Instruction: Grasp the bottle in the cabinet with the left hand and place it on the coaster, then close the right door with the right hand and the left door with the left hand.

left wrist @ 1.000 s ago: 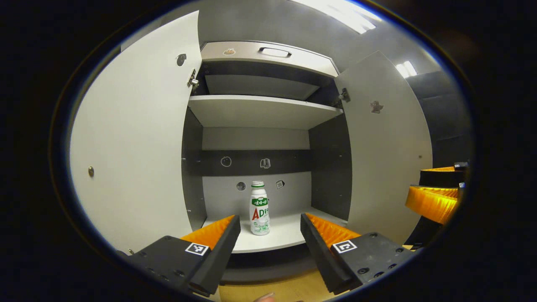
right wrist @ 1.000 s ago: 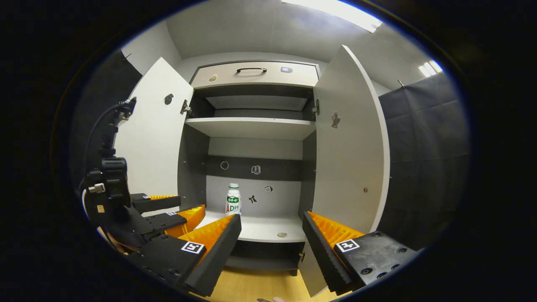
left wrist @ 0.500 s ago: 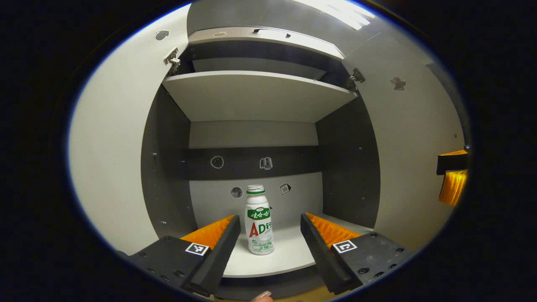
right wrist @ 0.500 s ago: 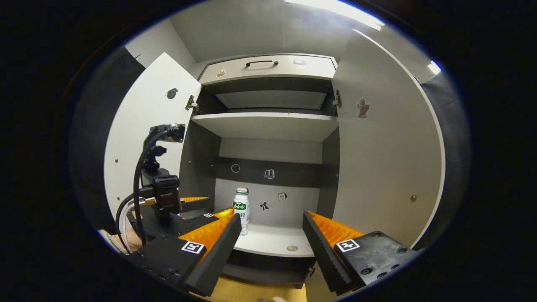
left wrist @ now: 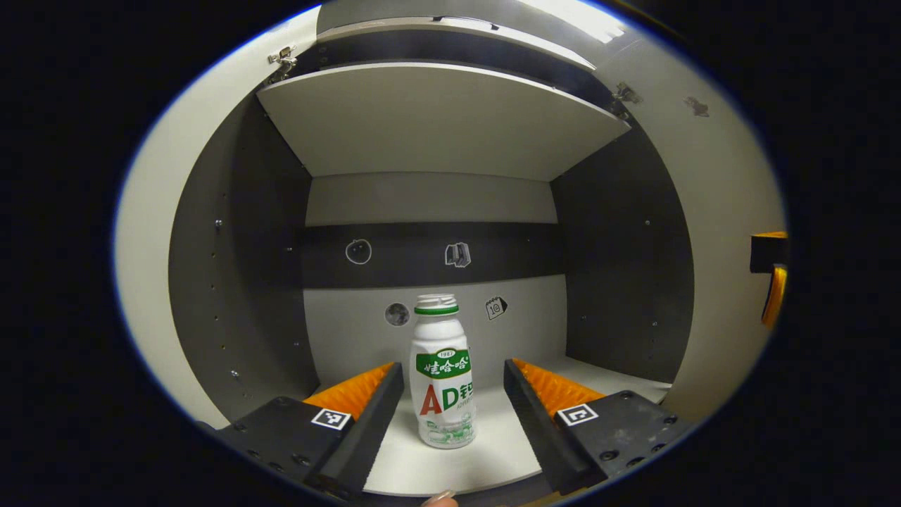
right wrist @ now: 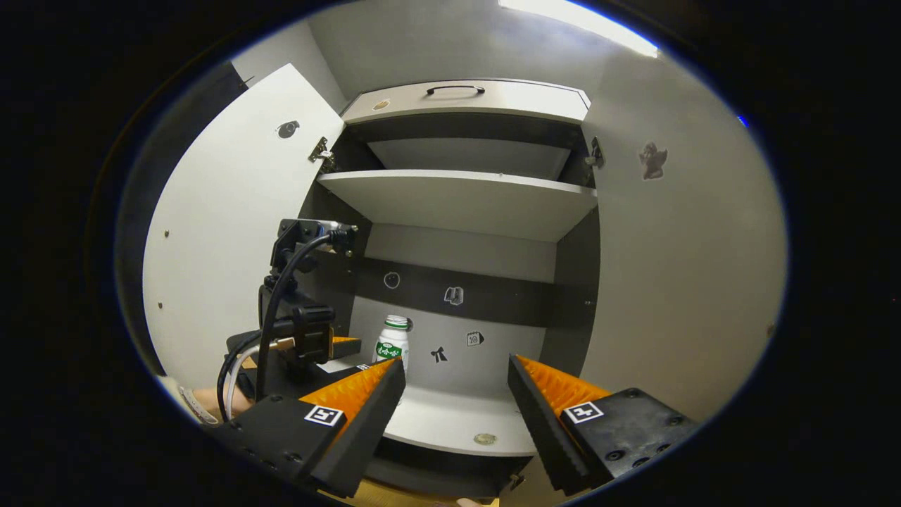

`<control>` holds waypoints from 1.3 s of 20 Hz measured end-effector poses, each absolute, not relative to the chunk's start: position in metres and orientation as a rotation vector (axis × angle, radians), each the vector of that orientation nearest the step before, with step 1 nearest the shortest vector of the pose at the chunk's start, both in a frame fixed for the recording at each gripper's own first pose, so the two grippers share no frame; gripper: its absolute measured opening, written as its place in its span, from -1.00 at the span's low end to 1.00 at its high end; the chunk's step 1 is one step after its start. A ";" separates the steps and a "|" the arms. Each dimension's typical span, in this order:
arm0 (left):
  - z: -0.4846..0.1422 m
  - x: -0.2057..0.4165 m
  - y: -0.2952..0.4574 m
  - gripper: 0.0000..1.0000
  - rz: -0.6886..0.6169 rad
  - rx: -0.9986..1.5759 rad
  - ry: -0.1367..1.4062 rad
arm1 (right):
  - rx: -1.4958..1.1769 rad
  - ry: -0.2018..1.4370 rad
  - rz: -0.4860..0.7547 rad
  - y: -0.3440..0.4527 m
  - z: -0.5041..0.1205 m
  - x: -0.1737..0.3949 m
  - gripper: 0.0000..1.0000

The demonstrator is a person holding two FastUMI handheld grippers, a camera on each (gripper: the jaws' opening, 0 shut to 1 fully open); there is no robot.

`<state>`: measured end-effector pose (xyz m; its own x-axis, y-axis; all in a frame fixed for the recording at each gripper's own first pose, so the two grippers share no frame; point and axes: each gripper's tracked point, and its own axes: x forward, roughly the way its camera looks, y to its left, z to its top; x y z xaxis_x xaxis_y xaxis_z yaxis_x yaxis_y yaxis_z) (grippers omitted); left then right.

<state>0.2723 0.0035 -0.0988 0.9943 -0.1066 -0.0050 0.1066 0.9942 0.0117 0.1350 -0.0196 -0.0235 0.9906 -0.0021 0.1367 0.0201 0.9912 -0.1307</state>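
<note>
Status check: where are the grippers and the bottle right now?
Left gripper open, lined up on the bottle, not yet gripping. Right gripper open, facing the cabinet. Bottle upright on the bottom shelf. Both doors open, nothing in the way.

The bottle (left wrist: 442,373) stood upright on the bottom shelf (left wrist: 493,451) of the cabinet, near the rear wall. It was a small white plastic bottle with a narrowed neck, a green collar below a pale cap, and a label with a green band above red and green lettering. The left door (right wrist: 232,232) and the right door (right wrist: 690,267) both stood wide open, white inner faces exposed.
</note>
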 end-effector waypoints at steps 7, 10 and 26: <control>-0.117 0.305 0.006 0.82 -0.111 0.025 0.017 | -0.137 -0.053 -0.010 -0.024 -0.053 0.166 0.96; -0.128 0.312 0.009 0.82 -0.108 0.021 0.047 | -0.122 -0.027 -0.007 -0.026 -0.061 0.176 0.95; -0.111 0.303 0.014 0.42 -0.159 -0.035 0.008 | -0.090 -0.045 -0.030 -0.033 -0.046 0.165 0.95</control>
<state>0.3031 0.0144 -0.1108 0.9874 -0.1580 -0.0053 0.1577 0.9869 -0.0354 0.1651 -0.0329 -0.0461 0.9985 -0.0280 0.0465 0.0321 0.9955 -0.0895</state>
